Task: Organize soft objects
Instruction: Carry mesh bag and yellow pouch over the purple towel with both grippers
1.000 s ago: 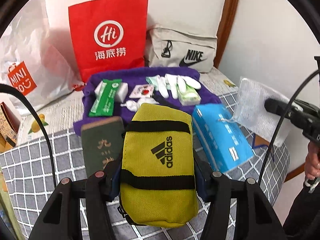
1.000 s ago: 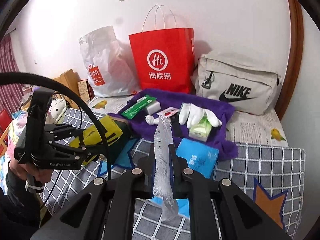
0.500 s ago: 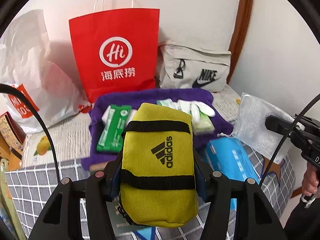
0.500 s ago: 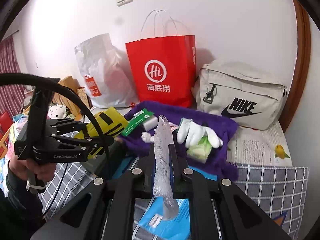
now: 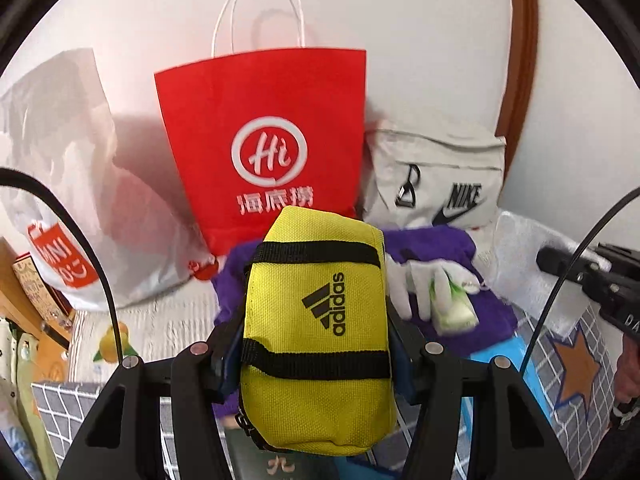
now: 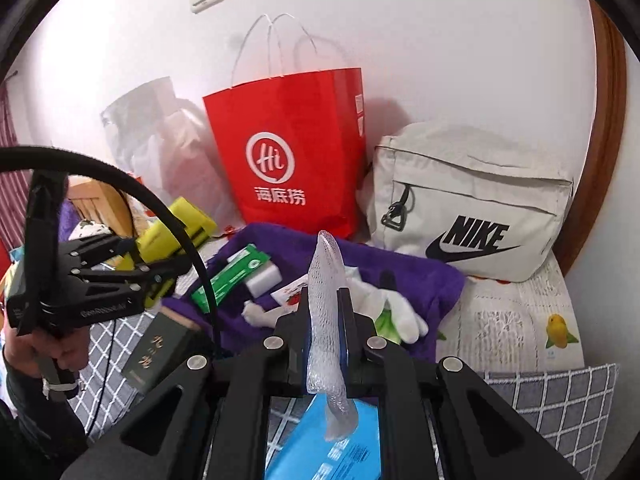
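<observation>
Jaws of the left gripper [image 5: 316, 354] clamp the sides of a yellow fabric Adidas pouch [image 5: 318, 328], held upright between them, above a purple towel [image 5: 460, 312]. Ahead stands a red paper bag [image 5: 264, 144]. The right gripper [image 6: 326, 340] pinches a white mesh sleeve [image 6: 326, 320] edge-on.

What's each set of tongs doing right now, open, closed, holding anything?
Left tongs: closed on the yellow fabric Adidas pouch with black straps.
Right tongs: shut tight on the thin white mesh foam sheet.
</observation>
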{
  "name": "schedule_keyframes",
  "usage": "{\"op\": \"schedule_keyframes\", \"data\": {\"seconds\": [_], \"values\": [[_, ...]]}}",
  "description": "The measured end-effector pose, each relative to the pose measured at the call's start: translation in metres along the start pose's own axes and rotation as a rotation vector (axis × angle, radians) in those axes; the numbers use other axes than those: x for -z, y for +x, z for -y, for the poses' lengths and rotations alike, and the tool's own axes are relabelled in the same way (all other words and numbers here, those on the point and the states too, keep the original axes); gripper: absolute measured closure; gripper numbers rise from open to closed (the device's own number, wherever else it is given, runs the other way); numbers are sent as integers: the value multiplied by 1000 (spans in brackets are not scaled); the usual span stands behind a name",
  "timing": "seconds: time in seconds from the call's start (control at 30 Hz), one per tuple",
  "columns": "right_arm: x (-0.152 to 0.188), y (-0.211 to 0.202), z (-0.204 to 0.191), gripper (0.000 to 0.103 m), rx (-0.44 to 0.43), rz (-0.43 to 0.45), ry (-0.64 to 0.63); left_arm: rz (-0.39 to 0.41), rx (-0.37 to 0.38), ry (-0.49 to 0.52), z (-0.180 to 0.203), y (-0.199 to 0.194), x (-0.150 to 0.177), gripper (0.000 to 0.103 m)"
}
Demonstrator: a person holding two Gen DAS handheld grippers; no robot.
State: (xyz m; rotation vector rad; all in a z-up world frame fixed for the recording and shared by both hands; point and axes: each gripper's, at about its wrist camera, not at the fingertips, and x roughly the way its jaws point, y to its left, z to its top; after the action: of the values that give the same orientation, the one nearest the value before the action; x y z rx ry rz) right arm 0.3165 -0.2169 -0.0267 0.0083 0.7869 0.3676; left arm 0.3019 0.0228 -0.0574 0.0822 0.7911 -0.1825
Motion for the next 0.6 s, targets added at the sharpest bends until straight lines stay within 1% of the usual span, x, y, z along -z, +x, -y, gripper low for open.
{"op": "schedule_keyframes", "data": {"seconds": [0.07,0.23,0.47,0.6], "values": [[-4,7,2,93,14,-8,-1,4,2,0,0,4,-5,47],[-10,25,5,93,36,-24,3,-4,37,13,5,19,-11,47],[-19,52,11,93,45,-41,0,-1,2,29,0,35,-16,47],[-24,67,14,93,39,-51,-1,-8,1,15,-9,45,-18,47]]}}
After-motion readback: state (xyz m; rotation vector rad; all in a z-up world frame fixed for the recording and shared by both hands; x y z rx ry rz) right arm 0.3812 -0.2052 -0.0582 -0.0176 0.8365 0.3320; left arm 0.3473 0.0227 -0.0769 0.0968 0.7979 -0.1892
